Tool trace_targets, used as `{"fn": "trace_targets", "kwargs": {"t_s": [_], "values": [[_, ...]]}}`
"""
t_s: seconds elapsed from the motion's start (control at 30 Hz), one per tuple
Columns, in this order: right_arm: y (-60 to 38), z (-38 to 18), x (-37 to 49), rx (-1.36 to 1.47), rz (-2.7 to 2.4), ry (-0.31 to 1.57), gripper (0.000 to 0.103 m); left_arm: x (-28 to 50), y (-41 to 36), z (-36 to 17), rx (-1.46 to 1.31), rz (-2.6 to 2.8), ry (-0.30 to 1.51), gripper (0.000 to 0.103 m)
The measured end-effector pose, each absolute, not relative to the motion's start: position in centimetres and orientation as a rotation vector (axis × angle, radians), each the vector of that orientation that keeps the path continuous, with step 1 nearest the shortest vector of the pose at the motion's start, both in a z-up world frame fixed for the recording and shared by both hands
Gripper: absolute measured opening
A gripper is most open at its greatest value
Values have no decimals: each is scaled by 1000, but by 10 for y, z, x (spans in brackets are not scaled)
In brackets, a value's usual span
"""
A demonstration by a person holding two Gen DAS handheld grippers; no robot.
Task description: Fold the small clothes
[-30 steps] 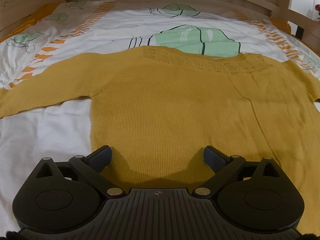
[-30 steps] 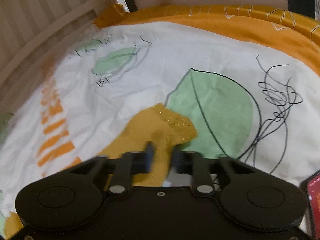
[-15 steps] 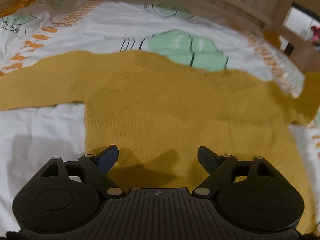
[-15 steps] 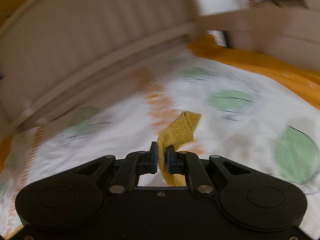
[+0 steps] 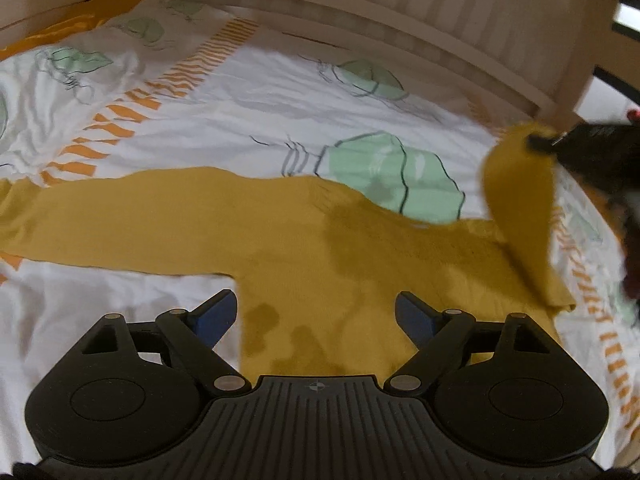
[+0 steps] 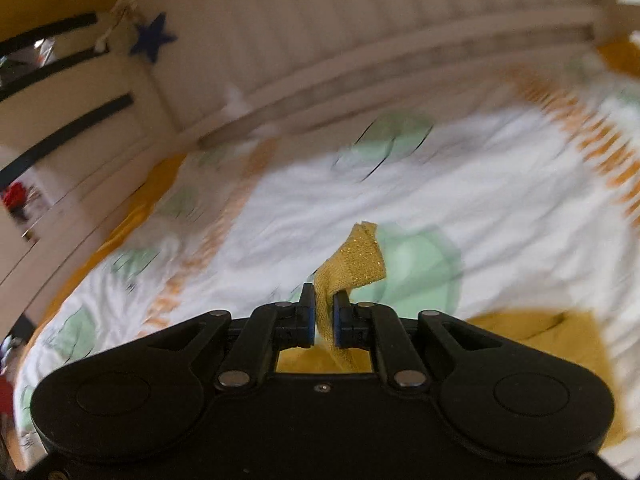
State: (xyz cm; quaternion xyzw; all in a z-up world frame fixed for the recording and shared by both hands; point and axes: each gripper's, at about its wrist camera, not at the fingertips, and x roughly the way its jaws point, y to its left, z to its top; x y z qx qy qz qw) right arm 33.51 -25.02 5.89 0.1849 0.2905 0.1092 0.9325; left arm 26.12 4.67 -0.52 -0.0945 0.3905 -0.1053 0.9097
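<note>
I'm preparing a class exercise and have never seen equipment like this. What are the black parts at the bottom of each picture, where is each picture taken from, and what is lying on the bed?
Each picture comes from a camera on a hand-held two-finger gripper, looking forward along its fingers; a person holds one in each hand. The black parts are the grippers themselves. In the left view, the left gripper is open above a mustard sweater lying flat on the patterned bedsheet. In the right view, the right gripper is shut on the sweater's sleeve cuff, lifted above the sheet. A wooden bed rail runs behind.
</note>
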Motion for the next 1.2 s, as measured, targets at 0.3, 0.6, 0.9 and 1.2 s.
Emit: {"fn": "trace_targets", "kwargs": {"t_s": [0.3, 0.6, 0.9, 1.2], "values": [[-171, -3, 334, 372, 282, 684, 27, 270, 69, -2, -272, -185, 816, 86], [-212, -5, 287, 312, 180, 694, 65, 273, 69, -13, -293, -182, 842, 86], [-247, -23, 218, 95, 61, 803, 84, 275, 49, -33, -231, -219, 860, 86], [-260, -45, 218, 199, 58, 897, 103, 284, 31, -45, -221, -291, 823, 86]]}}
